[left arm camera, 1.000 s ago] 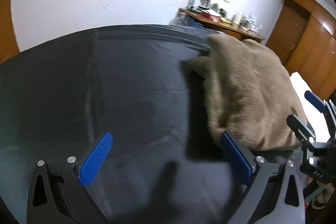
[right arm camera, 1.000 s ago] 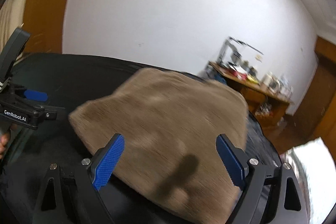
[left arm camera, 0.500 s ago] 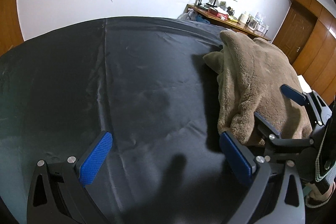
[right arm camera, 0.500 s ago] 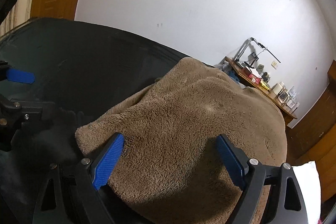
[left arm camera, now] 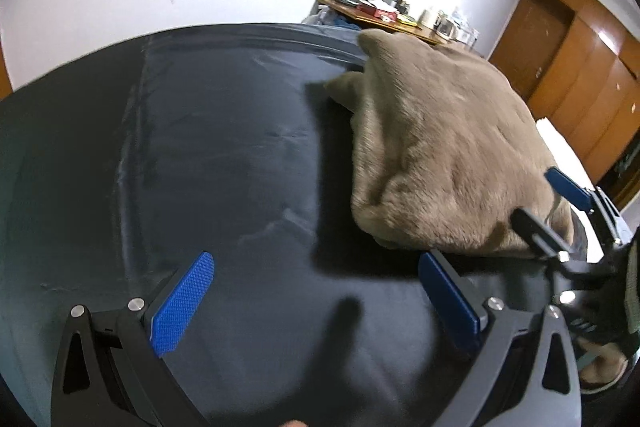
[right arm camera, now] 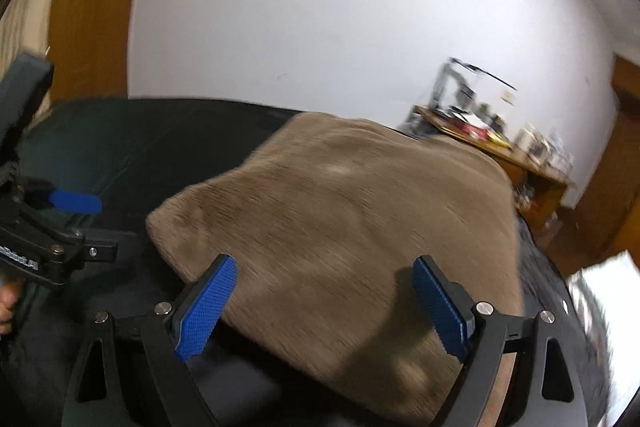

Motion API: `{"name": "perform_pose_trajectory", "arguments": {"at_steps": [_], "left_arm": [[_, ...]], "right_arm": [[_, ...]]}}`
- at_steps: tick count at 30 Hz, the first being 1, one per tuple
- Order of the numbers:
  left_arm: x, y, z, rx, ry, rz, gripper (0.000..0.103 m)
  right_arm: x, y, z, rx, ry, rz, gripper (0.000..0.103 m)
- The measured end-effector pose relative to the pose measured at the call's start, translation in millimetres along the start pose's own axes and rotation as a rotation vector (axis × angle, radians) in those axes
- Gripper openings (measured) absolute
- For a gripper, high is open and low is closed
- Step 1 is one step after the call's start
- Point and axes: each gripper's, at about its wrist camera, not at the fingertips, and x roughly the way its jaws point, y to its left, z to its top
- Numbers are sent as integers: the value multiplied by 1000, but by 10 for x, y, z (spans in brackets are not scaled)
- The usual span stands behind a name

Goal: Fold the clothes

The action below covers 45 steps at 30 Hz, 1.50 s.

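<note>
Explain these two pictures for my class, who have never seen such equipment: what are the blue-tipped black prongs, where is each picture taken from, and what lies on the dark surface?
The prongs are handheld two-finger grippers, one in each of a person's hands, each carrying a forward-looking camera. One picture looks along the left gripper, the other along the right gripper. Both stand open and hold nothing. A folded, fluffy brown garment lies on a black sheet. The left gripper is over bare sheet beside the garment; the right is over the garment. A cluttered wooden desk stands behind.
</note>
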Motion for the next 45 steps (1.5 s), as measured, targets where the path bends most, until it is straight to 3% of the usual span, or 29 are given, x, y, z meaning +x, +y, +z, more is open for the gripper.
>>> {"name": "perform_pose_trajectory", "arguments": {"at_steps": [4, 8, 11, 26, 35, 45], "left_arm": [[8, -69, -22, -12, -13, 20, 103], [-137, -94, 11, -26, -85, 56, 103], [-214, -137, 49, -29, -110, 42, 103], [-527, -1026, 256, 166, -156, 19, 103], [-435, -1228, 232, 183, -137, 27, 103], [-321, -1245, 176, 183, -119, 20, 103]], "right_arm": [[-111, -165, -135, 45, 42, 15, 91], [-203, -230, -256, 49, 82, 11, 91], [-268, -277, -317, 67, 87, 21, 92], [-586, -360, -333, 119, 28, 4, 92], [-631, -554, -360, 200, 1, -44, 92], [-523, -549, -414, 209, 22, -26, 92]]}}
